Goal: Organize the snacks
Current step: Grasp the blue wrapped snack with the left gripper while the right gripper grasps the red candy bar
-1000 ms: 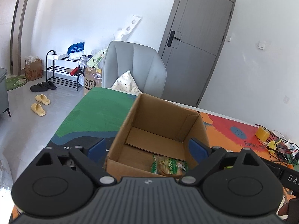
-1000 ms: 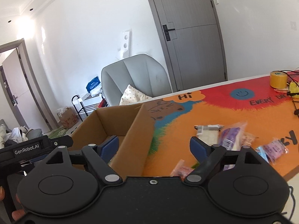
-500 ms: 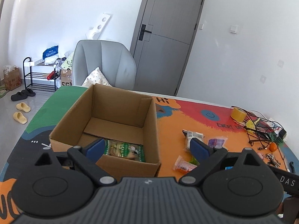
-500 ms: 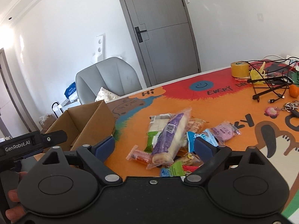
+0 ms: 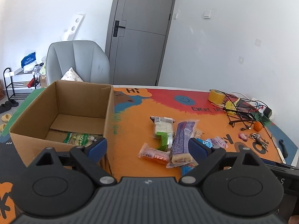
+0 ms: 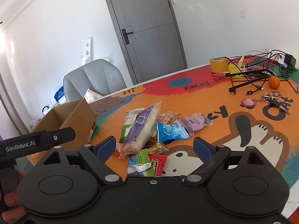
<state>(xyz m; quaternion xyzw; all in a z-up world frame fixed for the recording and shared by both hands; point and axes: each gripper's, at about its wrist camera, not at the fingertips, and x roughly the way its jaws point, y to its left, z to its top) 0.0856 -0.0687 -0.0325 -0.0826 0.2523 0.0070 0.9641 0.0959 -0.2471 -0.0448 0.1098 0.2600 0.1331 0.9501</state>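
Note:
An open cardboard box (image 5: 80, 97) stands on the left of the colourful table mat, with a green snack packet (image 5: 80, 138) lying inside. To its right lies a loose pile of snacks: a long purple bread packet (image 5: 182, 140), a green-white packet (image 5: 162, 130) and an orange packet (image 5: 153, 154). My left gripper (image 5: 146, 146) hovers near the box's right front corner, jaws wide and closing slightly, nothing between the pads. My right gripper (image 6: 155, 145) hangs over the pile's near side, above a green-and-red packet (image 6: 147, 165), beside the purple packet (image 6: 142, 128) and a blue packet (image 6: 171, 130). Its jaws are wide, closing slightly, gripping nothing.
A yellow tape roll (image 5: 215, 96), tangled cables (image 6: 248, 74), an orange (image 6: 274, 82) and keys (image 6: 271, 98) crowd the far right of the table. A grey chair (image 5: 76, 61) stands behind the box. The left tool's body (image 6: 37, 141) juts in beside the box (image 6: 78, 115).
Both views have swung right, from the box to the snack pile. The box now sits at the left of each view. Neither gripper has taken hold of anything.

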